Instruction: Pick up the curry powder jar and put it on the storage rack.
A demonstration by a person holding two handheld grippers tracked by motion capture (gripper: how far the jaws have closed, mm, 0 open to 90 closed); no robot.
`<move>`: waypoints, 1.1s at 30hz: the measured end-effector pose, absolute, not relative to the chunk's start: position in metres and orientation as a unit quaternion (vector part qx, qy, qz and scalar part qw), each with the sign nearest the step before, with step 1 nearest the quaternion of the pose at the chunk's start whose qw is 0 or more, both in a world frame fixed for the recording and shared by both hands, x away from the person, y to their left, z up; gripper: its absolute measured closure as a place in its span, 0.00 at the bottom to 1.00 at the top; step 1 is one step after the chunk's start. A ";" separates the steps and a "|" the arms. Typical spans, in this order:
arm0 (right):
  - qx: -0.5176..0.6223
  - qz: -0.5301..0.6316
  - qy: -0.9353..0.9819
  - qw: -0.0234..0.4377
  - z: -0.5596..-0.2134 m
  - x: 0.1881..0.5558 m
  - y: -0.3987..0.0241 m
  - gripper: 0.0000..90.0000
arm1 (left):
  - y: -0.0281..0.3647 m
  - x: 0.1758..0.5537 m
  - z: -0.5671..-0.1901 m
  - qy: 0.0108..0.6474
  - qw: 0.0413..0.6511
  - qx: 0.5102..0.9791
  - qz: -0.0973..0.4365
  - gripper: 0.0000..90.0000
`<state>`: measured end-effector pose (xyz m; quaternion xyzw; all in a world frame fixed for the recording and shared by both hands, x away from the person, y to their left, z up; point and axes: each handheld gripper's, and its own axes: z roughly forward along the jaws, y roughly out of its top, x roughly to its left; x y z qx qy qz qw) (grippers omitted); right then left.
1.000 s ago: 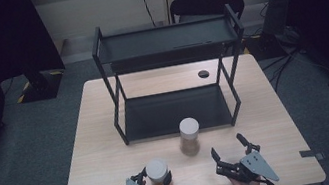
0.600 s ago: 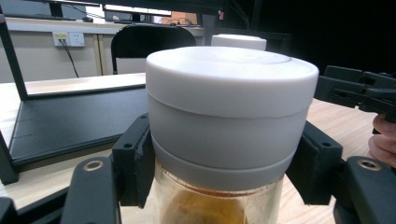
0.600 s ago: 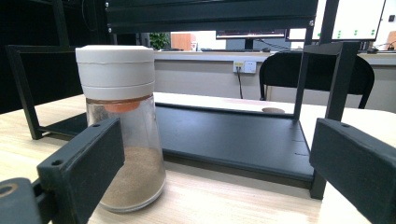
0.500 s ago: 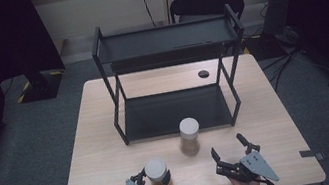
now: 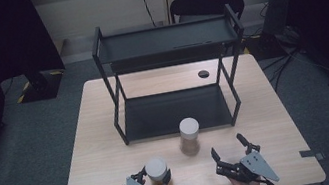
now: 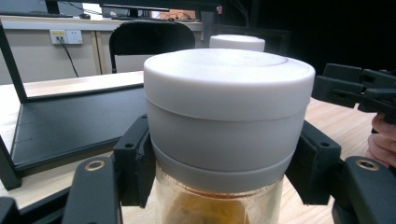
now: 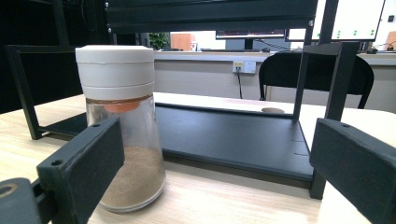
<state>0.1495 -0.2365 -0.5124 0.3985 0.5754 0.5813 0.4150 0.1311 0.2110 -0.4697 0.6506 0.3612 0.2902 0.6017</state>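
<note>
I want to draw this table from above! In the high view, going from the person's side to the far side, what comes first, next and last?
Jar in the left gripper → second jar → black shelf rack → small dark disc → black chair.

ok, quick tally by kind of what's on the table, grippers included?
Jars with white lids: 2, one in the left gripper's jaws, one standing free
Black two-tier shelf racks: 1
Small dark discs: 1
Grippers: 2, left gripper, right gripper
Total: 6
</note>
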 end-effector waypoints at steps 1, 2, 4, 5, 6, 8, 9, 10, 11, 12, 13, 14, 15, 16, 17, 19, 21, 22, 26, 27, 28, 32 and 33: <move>0.399 0.581 0.575 0.415 -0.512 0.150 -0.236 0.02 | 0.211 0.131 -0.468 0.361 0.601 0.651 0.291 0.39; 0.399 0.581 0.575 0.415 -0.512 0.150 -0.236 0.02 | 0.211 0.132 -0.466 0.361 0.601 0.651 0.291 0.39; 0.399 0.581 0.575 0.415 -0.512 0.149 -0.236 0.02 | 0.211 0.131 -0.463 0.360 0.599 0.651 0.295 0.39; 0.399 0.581 0.575 0.415 -0.512 0.149 -0.236 0.02 | 0.210 0.130 -0.460 0.359 0.598 0.652 0.297 0.39; 0.399 0.581 0.575 0.415 -0.512 0.149 -0.236 0.02 | 0.211 0.130 -0.459 0.357 0.599 0.652 0.298 0.39; 0.399 0.581 0.575 0.415 -0.512 0.149 -0.236 0.02 | 0.212 0.130 -0.455 0.355 0.603 0.651 0.295 0.39; 0.399 0.581 0.575 0.415 -0.512 0.149 -0.236 0.02 | 0.213 0.131 -0.454 0.355 0.604 0.650 0.294 0.39; 0.399 0.581 0.575 0.415 -0.512 0.149 -0.236 0.02 | 0.213 0.131 -0.452 0.354 0.604 0.651 0.295 0.39; 0.399 0.581 0.575 0.415 -0.512 0.149 -0.236 0.02 | 0.213 0.131 -0.450 0.354 0.604 0.650 0.296 0.39; 0.399 0.581 0.575 0.415 -0.512 0.149 -0.236 0.02 | 0.213 0.132 -0.449 0.354 0.605 0.650 0.295 0.39; 0.399 0.581 0.575 0.415 -0.512 0.149 -0.236 0.02 | 0.214 0.132 -0.448 0.353 0.605 0.650 0.295 0.39; 0.399 0.581 0.575 0.415 -0.512 0.149 -0.236 0.02 | 0.215 0.133 -0.447 0.354 0.606 0.649 0.294 0.39; 0.399 0.581 0.575 0.415 -0.512 0.149 -0.236 0.02 | 0.216 0.134 -0.445 0.354 0.607 0.649 0.293 0.39; 0.399 0.581 0.575 0.415 -0.512 0.149 -0.236 0.02 | 0.216 0.136 -0.444 0.354 0.608 0.648 0.292 0.39; 0.399 0.581 0.575 0.415 -0.512 0.149 -0.236 0.02 | 0.216 0.136 -0.443 0.355 0.608 0.648 0.292 0.39; 0.399 0.581 0.575 0.416 -0.512 0.149 -0.236 0.02 | 0.217 0.137 -0.440 0.354 0.609 0.646 0.294 0.39; 0.400 0.581 0.575 0.416 -0.512 0.149 -0.236 0.02 | 0.217 0.139 -0.437 0.353 0.609 0.646 0.296 0.39; 0.400 0.581 0.575 0.416 -0.512 0.149 -0.236 0.02 | 0.217 0.139 -0.435 0.352 0.609 0.645 0.297 0.39; 0.400 0.581 0.575 0.416 -0.512 0.149 -0.236 0.02 | 0.218 0.143 -0.428 0.349 0.610 0.644 0.301 0.39; 0.400 0.581 0.575 0.416 -0.512 0.149 -0.236 0.02 | 0.218 0.143 -0.427 0.349 0.611 0.643 0.302 0.39; 0.400 0.581 0.575 0.416 -0.512 0.149 -0.236 0.02 | 0.219 0.145 -0.424 0.349 0.611 0.643 0.302 0.39; 0.400 0.580 0.574 0.416 -0.512 0.149 -0.236 0.02 | 0.221 0.149 -0.416 0.347 0.612 0.643 0.301 0.39; 0.400 0.580 0.574 0.416 -0.512 0.149 -0.236 0.02 | 0.222 0.150 -0.414 0.347 0.613 0.643 0.301 0.39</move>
